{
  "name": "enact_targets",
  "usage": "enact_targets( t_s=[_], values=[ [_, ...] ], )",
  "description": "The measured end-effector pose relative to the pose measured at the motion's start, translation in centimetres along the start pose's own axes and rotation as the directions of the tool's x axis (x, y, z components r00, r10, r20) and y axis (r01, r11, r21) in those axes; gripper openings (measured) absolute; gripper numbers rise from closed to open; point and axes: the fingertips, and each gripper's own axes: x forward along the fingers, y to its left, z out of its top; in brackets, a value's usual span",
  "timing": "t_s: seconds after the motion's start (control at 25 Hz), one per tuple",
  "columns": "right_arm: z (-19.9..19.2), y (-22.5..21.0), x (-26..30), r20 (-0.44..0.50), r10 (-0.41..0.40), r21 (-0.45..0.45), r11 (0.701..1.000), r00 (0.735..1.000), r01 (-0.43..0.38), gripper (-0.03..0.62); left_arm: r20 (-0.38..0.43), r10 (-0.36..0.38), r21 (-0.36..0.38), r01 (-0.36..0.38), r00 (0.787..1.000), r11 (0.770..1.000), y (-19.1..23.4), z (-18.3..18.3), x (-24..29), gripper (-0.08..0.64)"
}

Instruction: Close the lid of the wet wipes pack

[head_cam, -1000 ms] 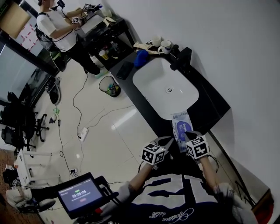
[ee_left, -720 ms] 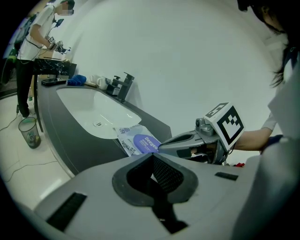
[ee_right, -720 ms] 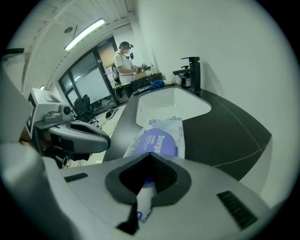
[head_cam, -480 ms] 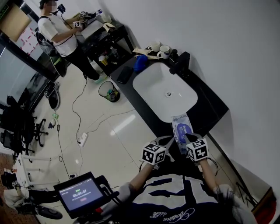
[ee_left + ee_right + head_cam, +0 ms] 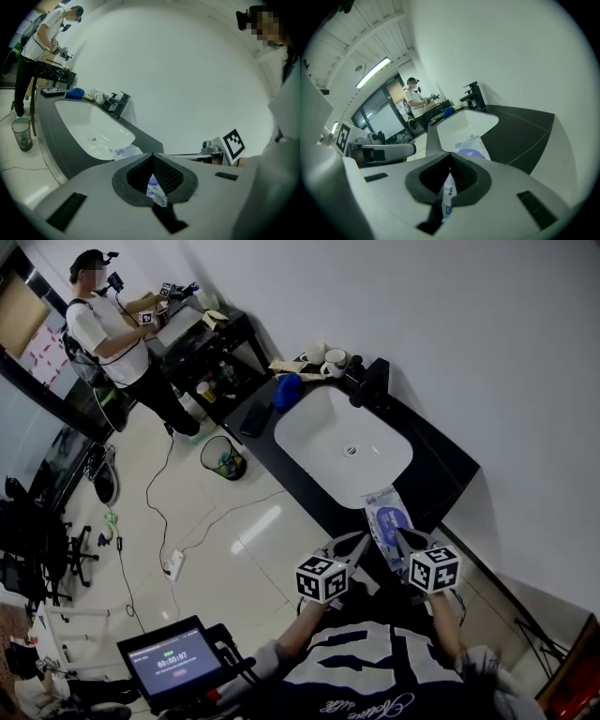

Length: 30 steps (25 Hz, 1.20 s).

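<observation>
Both gripper cubes have drifted lower and a touch wider apart, forearms reaching forward side by side. Left gripper (image 5: pixel 153 180) and right gripper (image 5: pixel 447 187) each pinch tight on the wet wipes pack (image 5: pixel 387 514), which sits on the dark counter (image 5: pixel 441 465) at the sink (image 5: pixel 319 442) rim.

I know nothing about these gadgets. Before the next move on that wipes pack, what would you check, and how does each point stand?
1. Left gripper has hold of the wipes pack: ok, jaws shut on its edge.
2. Right gripper has hold of the pack: ok, jaws shut on its edge.
3. Lid open or closed: cannot tell.
4. A gripper free to press the lid: not ok, both hold the pack.
5. Pack clear of the sink: cannot tell, its far end sits right at the rim.
</observation>
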Motion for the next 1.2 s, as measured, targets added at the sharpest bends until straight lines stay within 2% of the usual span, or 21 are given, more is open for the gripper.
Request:
enact_targets(
  t_s=[0.2,0.4,0.6,0.92,1.08,1.2],
  values=[
    [0.8,3.2,-2.6,0.087,-0.045,0.002,0.999,0.995,0.045,-0.002,0.013,-0.072,0.05,0.072,0.997,0.996,-2.4,1.2,-2.3,0.0],
    [0.9,6.1,-5.3,0.133,-0.095,0.034,0.995,0.987,0.091,-0.002,0.005,-0.136,0.039,0.136,0.991,0.99,-4.6,1.5,-4.2,0.0],
    [-0.2,6.3,-7.4,0.146,-0.131,0.056,0.991,0.981,0.124,-0.002,-0.001,-0.173,0.036,0.173,0.985,0.984,-6.1,0.6,-4.3,0.0],
    [-1.5,7.0,-10.8,0.154,-0.139,0.029,0.99,0.978,0.136,-0.002,0.036,-0.157,0.031,0.156,0.987,0.987,-8.2,0.6,-5.4,0.0],
    [-4.1,7.4,-15.4,0.167,-0.147,-0.009,0.989,0.975,0.15,-0.002,0.061,-0.135,0.054,0.132,0.989,0.99,-12.3,-1.3,-7.0,0.0],
    [-4.6,7.7,-17.1,0.178,-0.142,-0.045,0.987,0.974,0.152,-0.002,0.076,-0.126,0.047,0.123,0.989,0.991,-14.1,-1.8,-7.5,-0.001]
  ],
)
